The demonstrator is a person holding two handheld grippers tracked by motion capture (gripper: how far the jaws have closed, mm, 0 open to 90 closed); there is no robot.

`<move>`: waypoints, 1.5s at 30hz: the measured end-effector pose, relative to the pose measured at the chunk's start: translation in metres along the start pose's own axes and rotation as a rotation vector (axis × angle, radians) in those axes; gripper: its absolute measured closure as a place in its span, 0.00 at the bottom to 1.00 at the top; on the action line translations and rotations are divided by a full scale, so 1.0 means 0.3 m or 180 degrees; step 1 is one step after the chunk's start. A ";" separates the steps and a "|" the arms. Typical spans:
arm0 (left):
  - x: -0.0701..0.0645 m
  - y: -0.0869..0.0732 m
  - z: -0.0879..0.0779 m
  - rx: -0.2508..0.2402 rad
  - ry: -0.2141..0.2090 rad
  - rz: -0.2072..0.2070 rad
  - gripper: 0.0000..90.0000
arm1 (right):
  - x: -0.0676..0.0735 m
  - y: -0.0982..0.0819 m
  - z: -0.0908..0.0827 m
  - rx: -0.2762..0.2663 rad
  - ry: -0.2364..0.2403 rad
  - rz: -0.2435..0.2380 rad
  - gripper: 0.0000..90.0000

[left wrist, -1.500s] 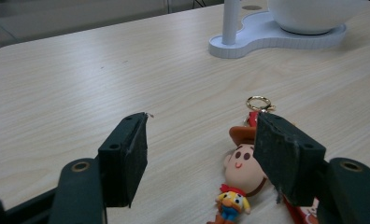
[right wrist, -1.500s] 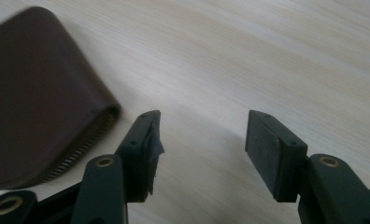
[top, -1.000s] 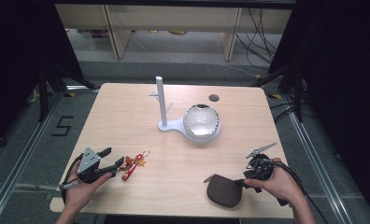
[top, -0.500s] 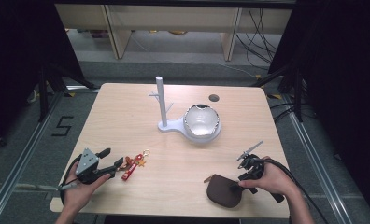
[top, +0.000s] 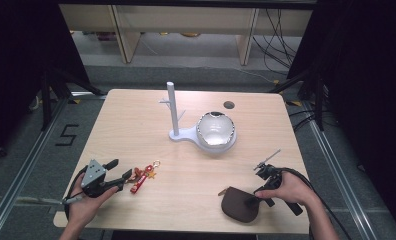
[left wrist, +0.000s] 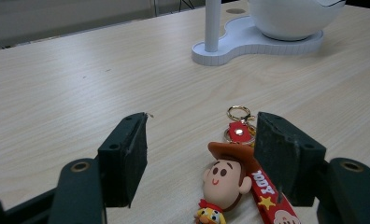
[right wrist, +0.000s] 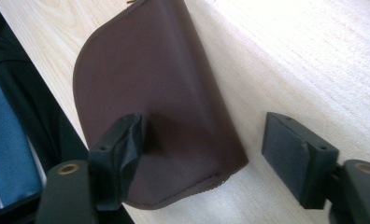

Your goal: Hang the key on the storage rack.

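Brown pouch [top: 240, 204] is lying at the near right edge, right gripper [top: 254, 198] straddling its corner, jaws apart after widening, probably lining up to pinch; left gripper [top: 120, 175] is waiting, jaws spread around the keychain [top: 143, 177]

Your right gripper [top: 252, 196] now sits lower and closer to the brown pouch [top: 238, 205] than it does a second ago; in the high view your right hand [top: 286, 190] shifts from the table's right edge in toward the pouch, and the gripper's tip dips onto it. Its jaws have just been opening and now stand wide. In the right gripper view one jaw rests over the pouch's brown face while the other stands on the bare wood just past the pouch's edge, so that edge lies between them and the pads are not pressing on it. The grey rod on that gripper tilts flatter than before.
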State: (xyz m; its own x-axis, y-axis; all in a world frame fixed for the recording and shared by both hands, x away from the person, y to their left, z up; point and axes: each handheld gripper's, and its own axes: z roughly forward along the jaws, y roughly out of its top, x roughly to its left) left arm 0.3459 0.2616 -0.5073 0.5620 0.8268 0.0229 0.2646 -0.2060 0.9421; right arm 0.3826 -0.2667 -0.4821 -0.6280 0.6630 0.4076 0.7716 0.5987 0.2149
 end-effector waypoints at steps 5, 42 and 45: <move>-0.001 -0.003 -0.003 0.0019 0.0019 -0.0022 0.38 | 0.003 0.001 -0.001 0.0048 0.0206 0.0147 0.48; 0.006 -0.007 -0.013 -0.0006 0.0046 -0.0038 0.38 | 0.233 -0.005 -0.219 -0.0930 -0.1500 -0.1280 0.81; 0.010 -0.009 -0.013 -0.0013 0.0043 -0.0016 0.38 | 0.232 0.000 -0.217 -0.0977 -0.1633 -0.1338 0.81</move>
State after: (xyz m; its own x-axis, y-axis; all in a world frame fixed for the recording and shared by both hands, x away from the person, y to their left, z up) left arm 0.3439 0.2666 -0.5084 0.5500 0.8349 0.0227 0.2642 -0.1996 0.9436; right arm 0.3453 -0.2498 -0.3960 -0.7879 0.5770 -0.2151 0.4012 0.7460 0.5316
